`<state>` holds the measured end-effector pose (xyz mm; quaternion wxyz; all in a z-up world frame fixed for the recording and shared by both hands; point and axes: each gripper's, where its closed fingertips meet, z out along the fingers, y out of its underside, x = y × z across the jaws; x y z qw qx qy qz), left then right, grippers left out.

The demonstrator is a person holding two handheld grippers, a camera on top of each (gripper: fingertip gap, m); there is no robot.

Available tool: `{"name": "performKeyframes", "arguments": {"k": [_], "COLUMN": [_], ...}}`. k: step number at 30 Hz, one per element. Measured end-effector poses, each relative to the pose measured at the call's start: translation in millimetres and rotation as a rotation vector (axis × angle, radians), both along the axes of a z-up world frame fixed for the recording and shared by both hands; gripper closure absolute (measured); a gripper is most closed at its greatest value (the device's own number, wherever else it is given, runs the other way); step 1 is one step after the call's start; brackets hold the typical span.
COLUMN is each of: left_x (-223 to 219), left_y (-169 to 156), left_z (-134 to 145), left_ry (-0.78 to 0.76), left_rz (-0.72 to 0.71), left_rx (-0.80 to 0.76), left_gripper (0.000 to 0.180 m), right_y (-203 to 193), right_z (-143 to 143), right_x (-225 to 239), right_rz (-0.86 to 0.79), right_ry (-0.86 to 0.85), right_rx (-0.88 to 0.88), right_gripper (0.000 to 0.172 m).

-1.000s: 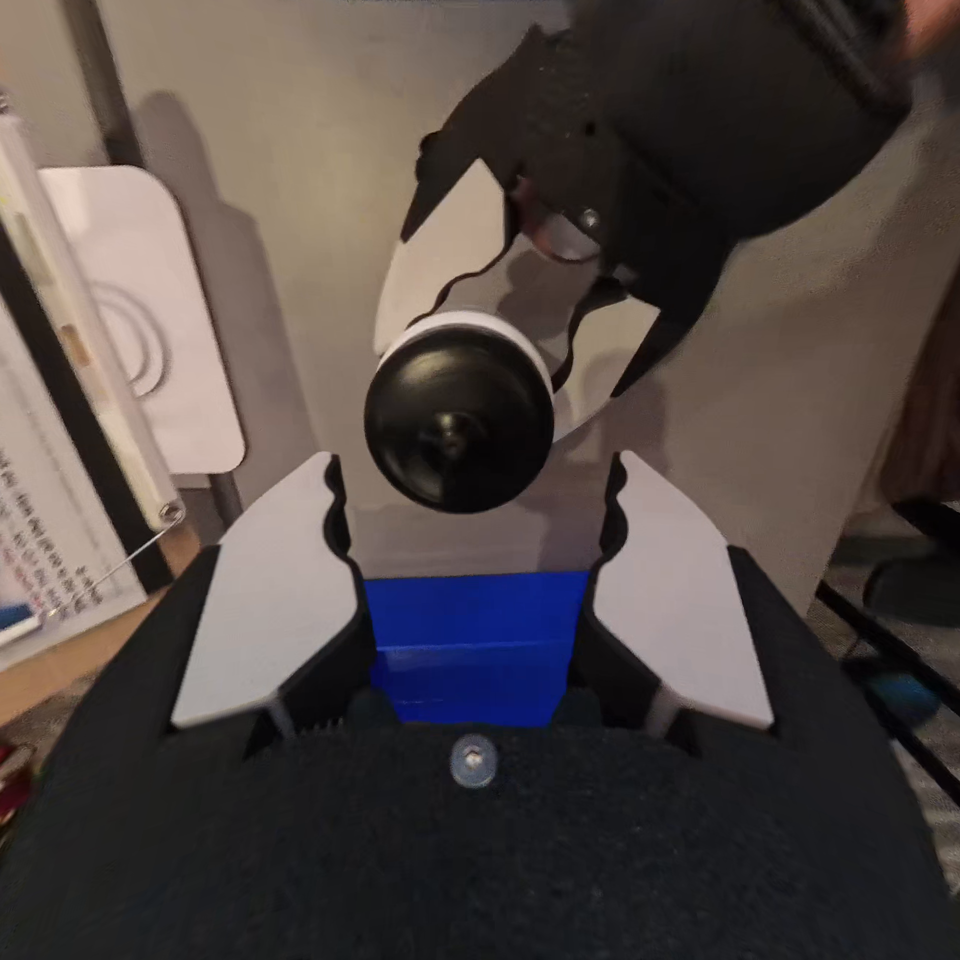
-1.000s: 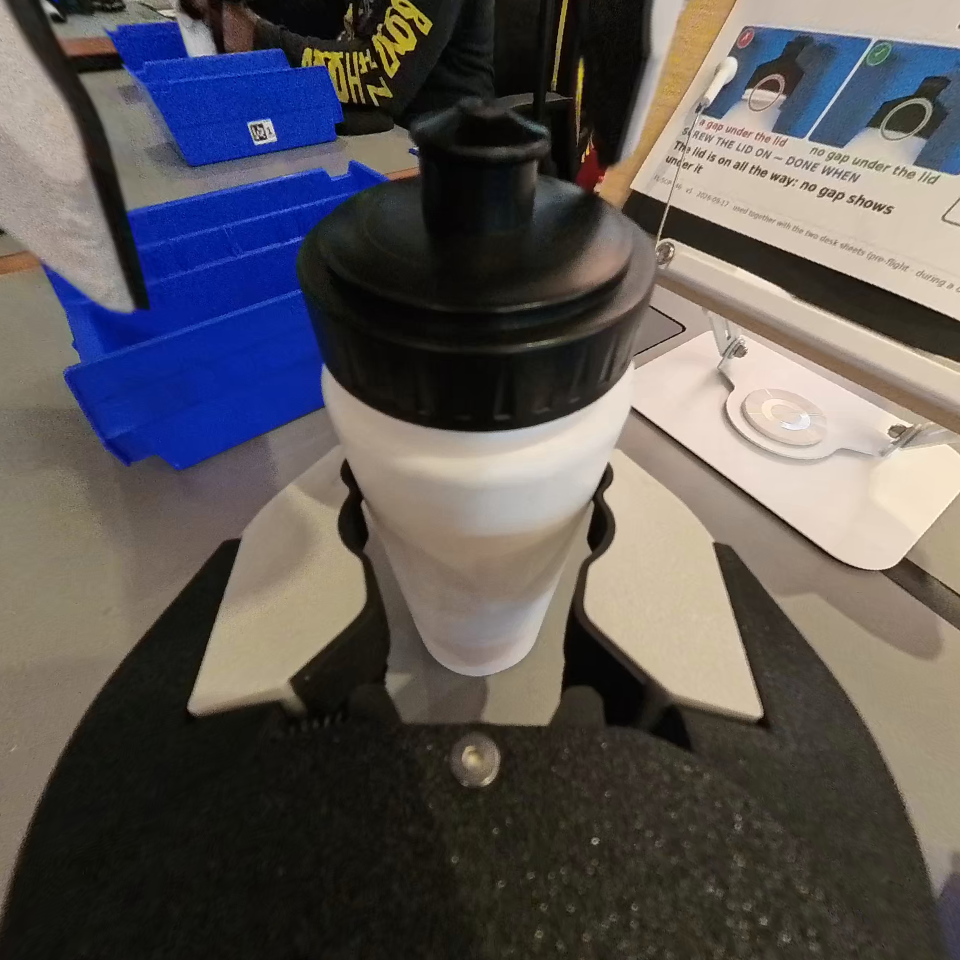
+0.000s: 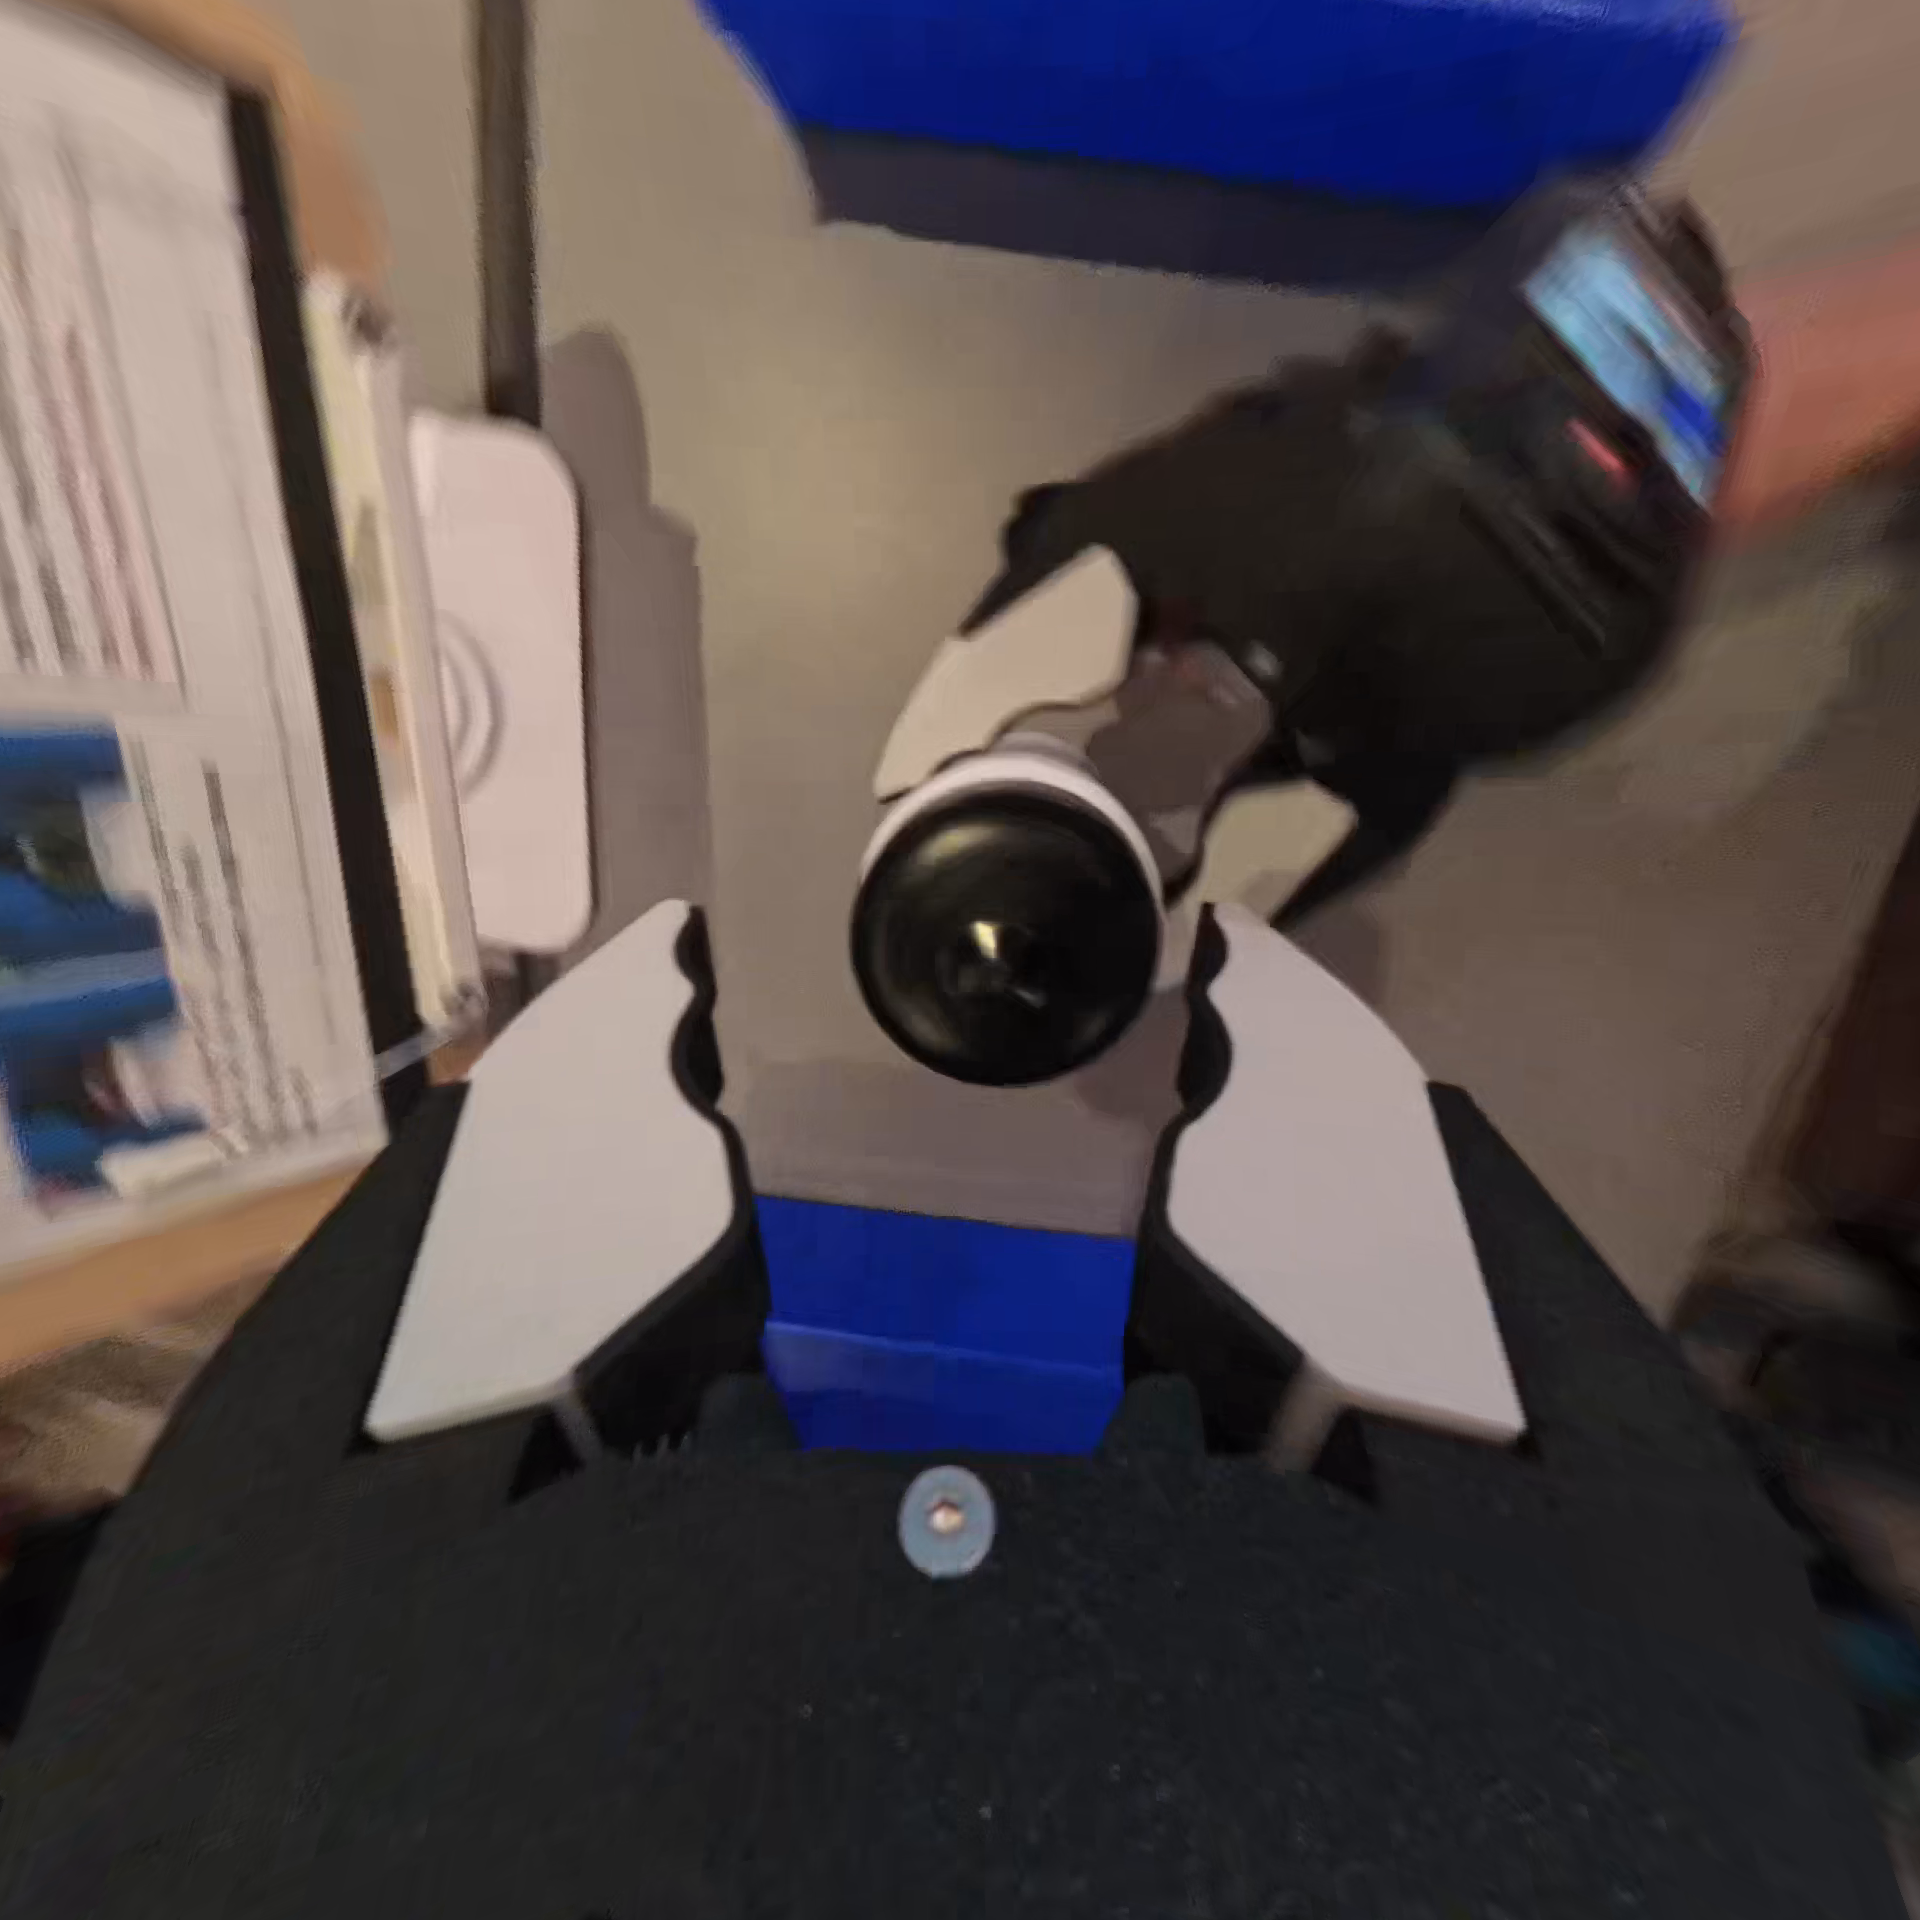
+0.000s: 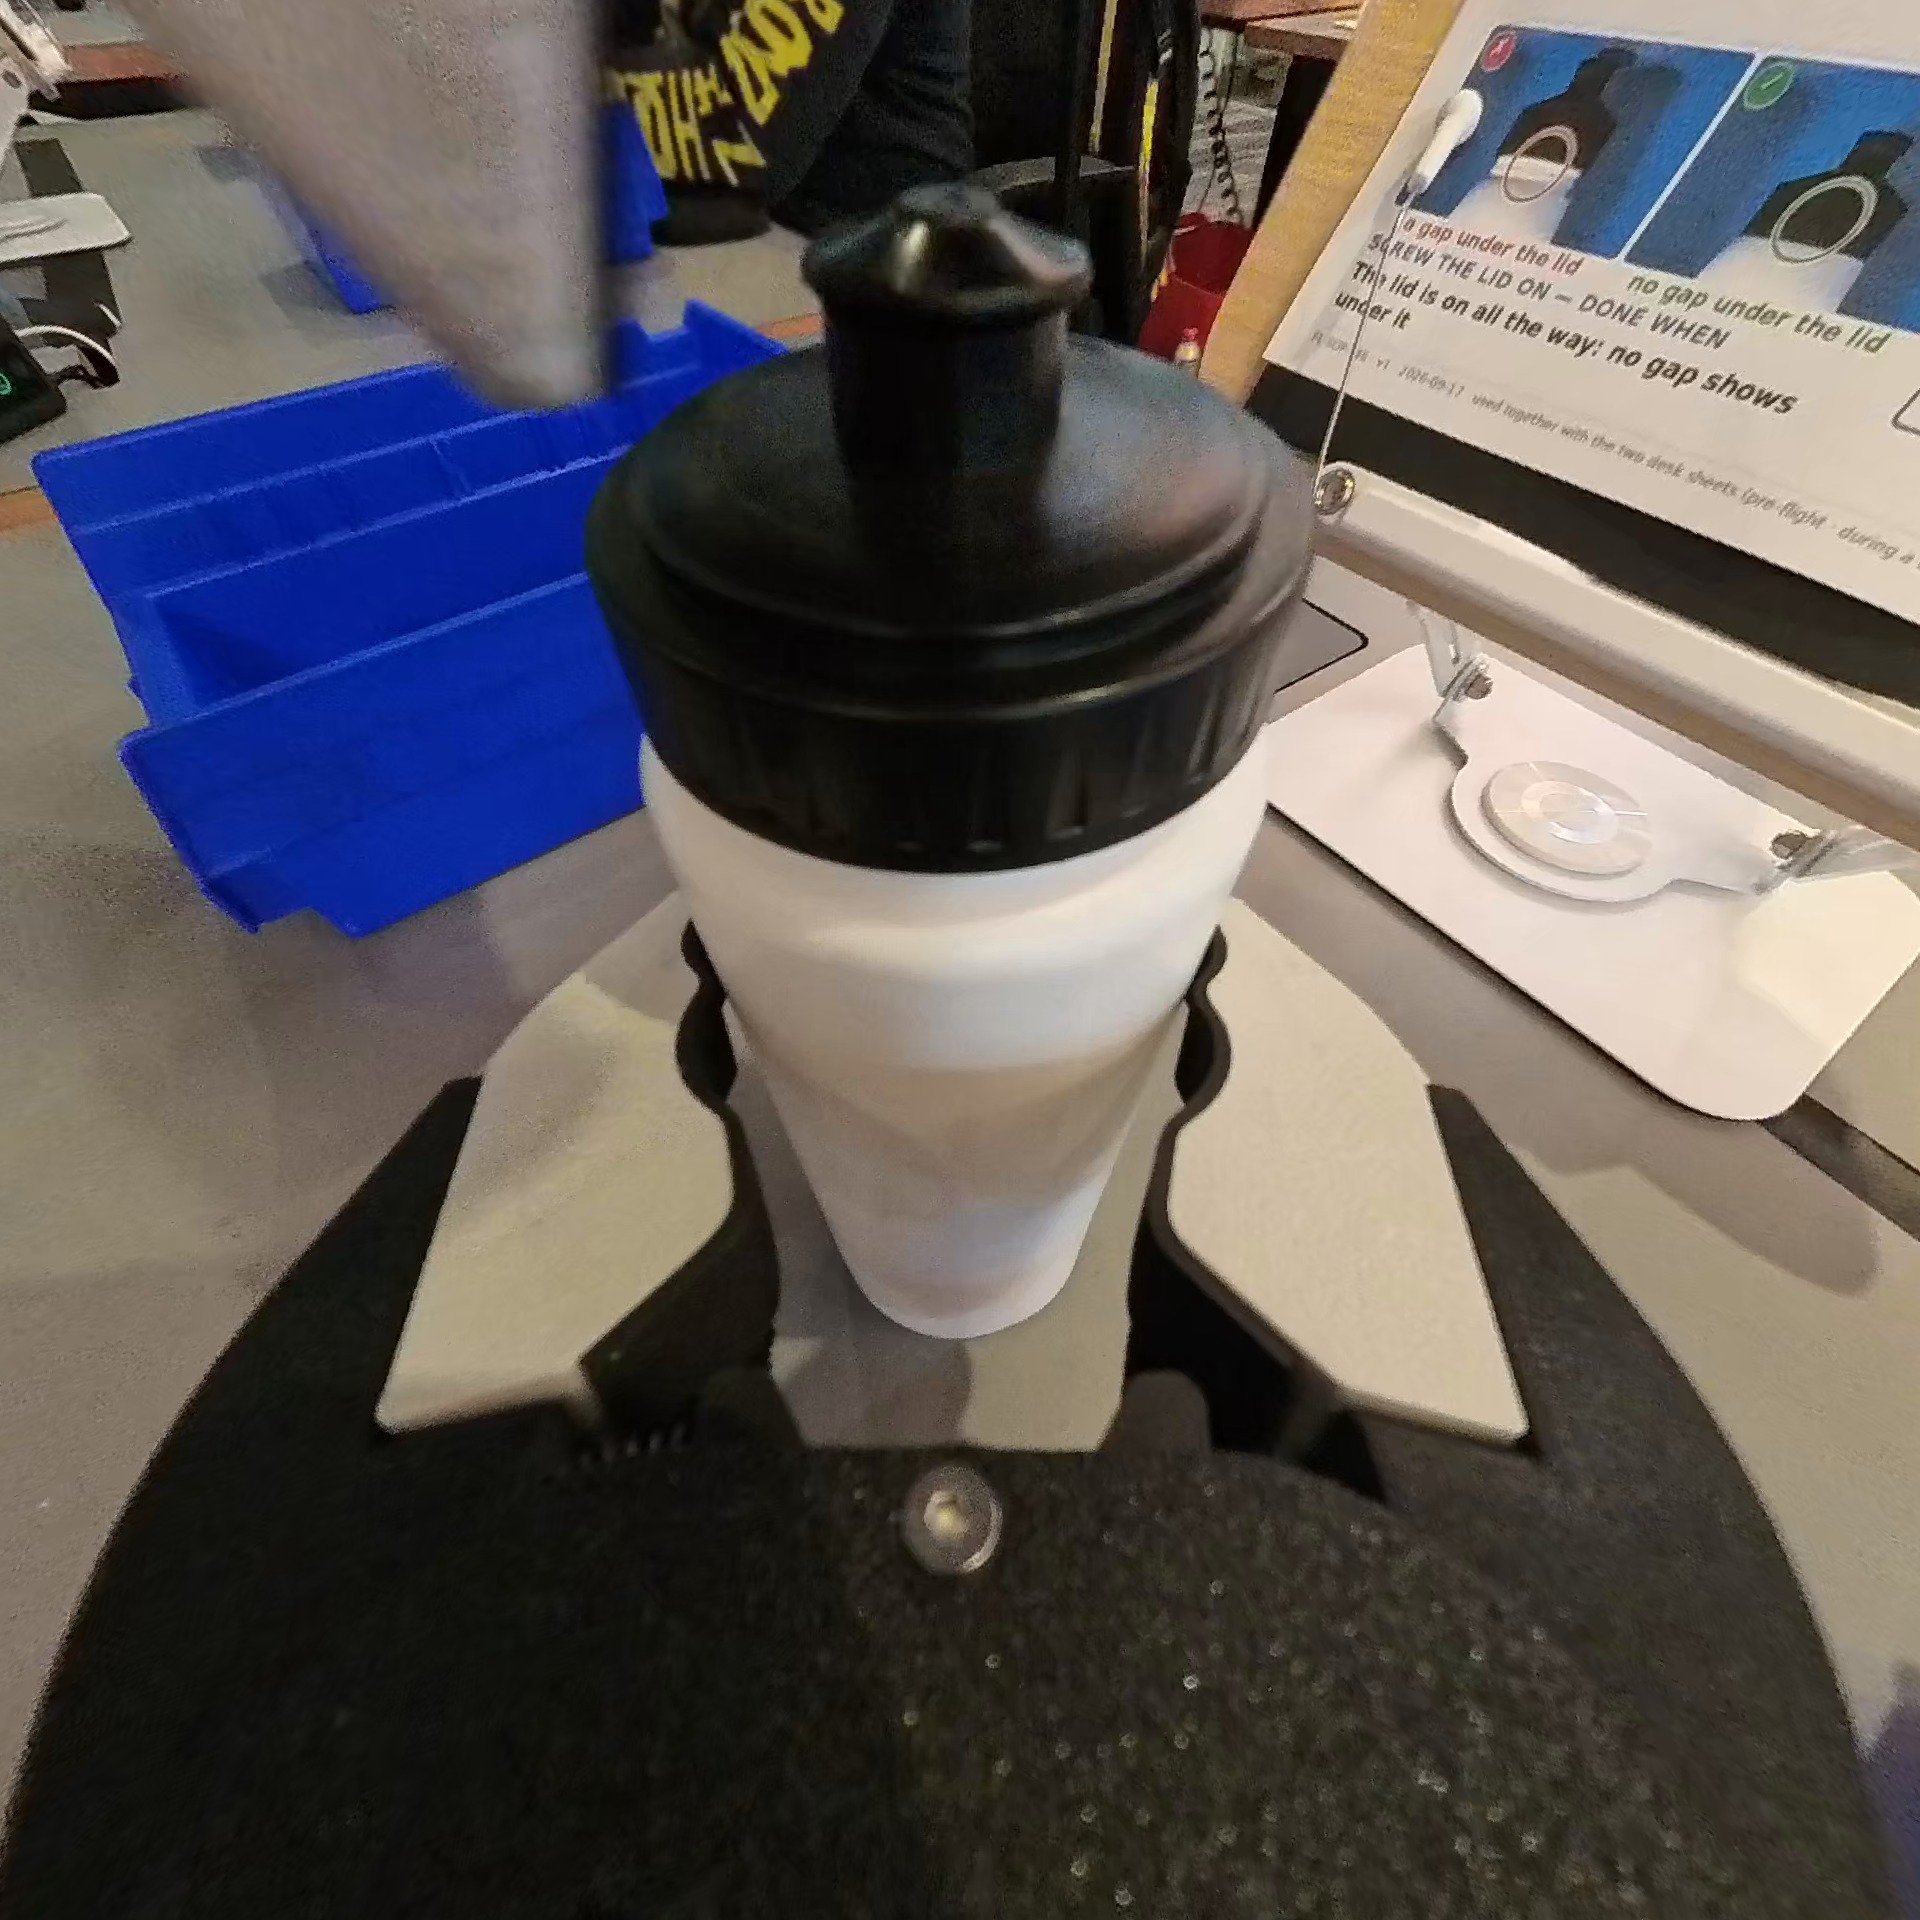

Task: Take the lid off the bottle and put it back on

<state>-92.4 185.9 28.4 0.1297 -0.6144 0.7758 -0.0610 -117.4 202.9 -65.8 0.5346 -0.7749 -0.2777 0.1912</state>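
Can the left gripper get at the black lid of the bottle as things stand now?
Probably yes. The left gripper is open above the lid, with nothing between them, and the right gripper holds the white bottle lower down, leaving the lid free.

Each gripper, the left [image 3: 951, 997] and the right [image 4: 951, 1029], has a broad black body with a rough, grainy surface and one round silver screw [image 3: 945, 1522] set in the middle near the front edge. Two pale grey fingers [image 3: 582, 1174] fan out from the body like flat blades, each lined on its inner edge with a wavy black pad. Seen from the left wrist view, the right gripper carries a small lit screen [image 3: 1631, 353] on its black back end.
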Motion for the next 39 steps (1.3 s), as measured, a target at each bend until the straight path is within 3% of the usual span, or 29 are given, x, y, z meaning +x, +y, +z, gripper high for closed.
{"name": "performKeyframes", "arguments": {"k": [1,3,9,13,20,24,30,36,39], "left_x": [-5,-5,-9,-7,-13,-12,-6,-5,-3], "left_y": [-8,-6,-5,-7,-6,-4,-1,2,4], "left_z": [-2,-5,-16,-22,-30,-30,-30,-29,-29], "left_ry": [0.008,-0.007,0.106,0.151,0.184,0.196,0.128,0.109,0.079], "left_rz": [-0.134,-0.246,-0.296,-0.338,-0.380,-0.213,0.168,0.797,0.985], "left_rx": [0.030,0.128,-0.013,-0.066,-0.064,-0.077,-0.127,-0.209,-0.217], "left_gripper": [0.096,0.090,0.113,0.119,0.112,0.113,0.113,0.113,0.113], "right_y": [0,0,1,0,-2,0,2,1,1], "right_z": [0,0,0,0,0,0,0,0,0], "right_x": [0,0,0,-1,-5,-4,0,1,3], "right_rz": [0.001,0.004,0.002,-0.010,-0.025,-0.050,-0.094,-0.138,-0.146], "right_ry": [0.002,0.004,0.007,0.000,-0.006,0.006,0.022,0.019,0.027], "right_rx": [-0.001,0.000,-0.004,0.002,0.004,0.002,0.004,0.023,0.023], "right_gripper": [0.087,0.087,0.087,0.087,0.087,0.087,0.087,0.087,0.087]}}
